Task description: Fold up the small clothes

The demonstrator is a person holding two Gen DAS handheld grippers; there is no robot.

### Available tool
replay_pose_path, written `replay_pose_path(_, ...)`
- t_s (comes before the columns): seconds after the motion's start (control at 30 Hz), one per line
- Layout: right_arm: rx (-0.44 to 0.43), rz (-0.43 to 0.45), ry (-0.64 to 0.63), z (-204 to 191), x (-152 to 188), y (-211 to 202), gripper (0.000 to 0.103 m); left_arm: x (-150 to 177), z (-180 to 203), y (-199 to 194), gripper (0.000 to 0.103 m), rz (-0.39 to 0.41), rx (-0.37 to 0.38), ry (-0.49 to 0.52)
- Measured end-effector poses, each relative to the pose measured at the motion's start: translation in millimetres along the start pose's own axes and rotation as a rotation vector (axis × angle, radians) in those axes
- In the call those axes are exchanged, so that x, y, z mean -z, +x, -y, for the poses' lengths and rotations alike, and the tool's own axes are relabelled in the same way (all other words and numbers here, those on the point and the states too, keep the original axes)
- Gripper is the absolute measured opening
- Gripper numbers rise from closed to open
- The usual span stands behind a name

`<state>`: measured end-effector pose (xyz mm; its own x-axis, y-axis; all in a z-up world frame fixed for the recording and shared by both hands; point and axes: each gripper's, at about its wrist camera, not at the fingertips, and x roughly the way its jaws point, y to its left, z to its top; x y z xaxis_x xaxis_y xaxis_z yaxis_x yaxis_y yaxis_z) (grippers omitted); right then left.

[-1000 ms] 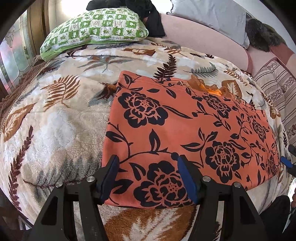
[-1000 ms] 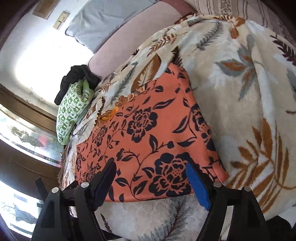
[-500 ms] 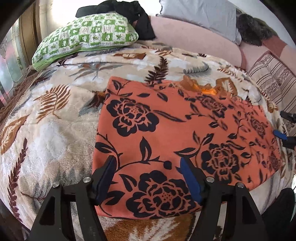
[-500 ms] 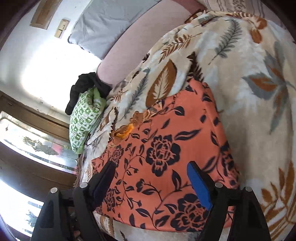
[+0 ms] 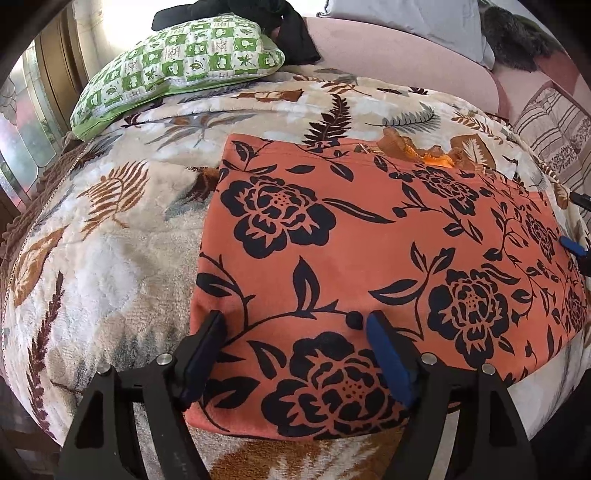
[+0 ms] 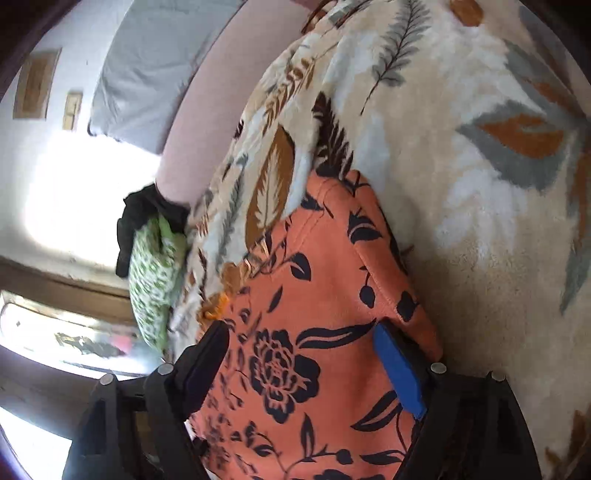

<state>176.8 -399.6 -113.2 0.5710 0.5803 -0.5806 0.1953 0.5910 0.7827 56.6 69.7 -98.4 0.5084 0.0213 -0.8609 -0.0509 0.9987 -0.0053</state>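
Daylight fills both views, bright and fairly even. In the left wrist view it pours from the top-left corner, where the white wall [image 5: 110,22] blows out to glare above the green-and-white checked pillow [image 5: 177,70]. The right wrist view shows the same washed-out patch on the wall [image 6: 74,206]. Shadows on the cream leaf-patterned fleece blanket [image 5: 110,258] are soft. Fisheye bending curves every edge, and dark vignetting rings the corners. The right wrist view is slightly smeared; the left is sharp.

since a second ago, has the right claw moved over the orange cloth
Yes. The right claw has come farther in over the orange floral cloth; the cloth's near edge, once between its fingers, is now below them.
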Motion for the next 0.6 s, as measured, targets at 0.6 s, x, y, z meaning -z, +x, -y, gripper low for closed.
replay_pose_path(0.6,-0.005,-0.010,0.073,-1,-43,33,0.084,1,-5,2,0.082,-0.005,0.039,-0.009)
